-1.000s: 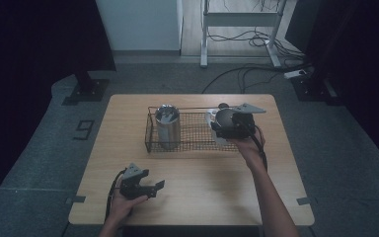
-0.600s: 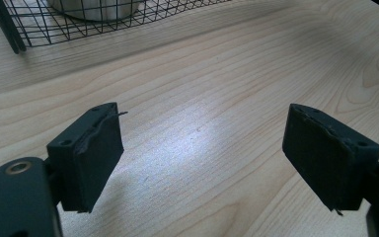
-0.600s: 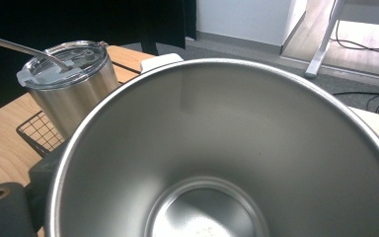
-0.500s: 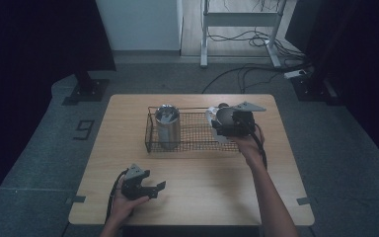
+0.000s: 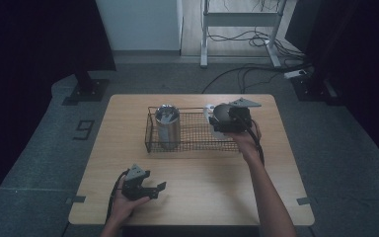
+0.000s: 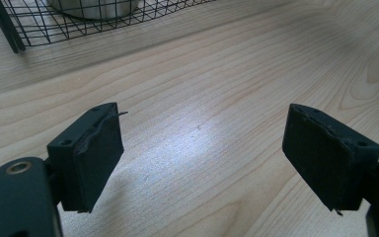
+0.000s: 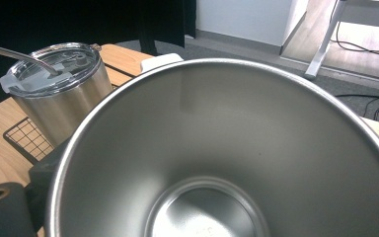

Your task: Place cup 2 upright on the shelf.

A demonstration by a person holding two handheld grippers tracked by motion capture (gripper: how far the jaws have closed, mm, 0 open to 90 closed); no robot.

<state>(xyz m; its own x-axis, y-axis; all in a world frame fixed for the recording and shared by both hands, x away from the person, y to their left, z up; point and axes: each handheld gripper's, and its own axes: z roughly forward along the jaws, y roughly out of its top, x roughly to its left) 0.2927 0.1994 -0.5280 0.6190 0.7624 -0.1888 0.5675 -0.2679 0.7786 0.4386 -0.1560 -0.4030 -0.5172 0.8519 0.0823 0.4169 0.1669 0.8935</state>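
A black wire basket (image 5: 149, 132) stands at the middle of the wooden table (image 5: 202, 177). In its left end a steel tumbler (image 5: 168, 128) stands upright, with a clear lid and a straw (image 7: 15, 54). My right gripper (image 5: 225, 121) hovers over the basket's right end, shut on an open steel cup (image 7: 217, 148) whose shiny inside faces its camera. Near the front left of the table, my left gripper (image 5: 153, 190) is held low with its jaws wide open and only bare wood between them (image 6: 202, 158).
A white object (image 5: 208, 109) lies at the basket's far right corner, behind the cup. The basket's near corner (image 6: 10, 29) stands ahead of the left gripper. Cables and a metal stand's feet (image 5: 237, 59) are on the floor beyond the table.
My right gripper, with the cup in it, has edged slightly left and away over the basket's right end. The left gripper has stayed where it was.
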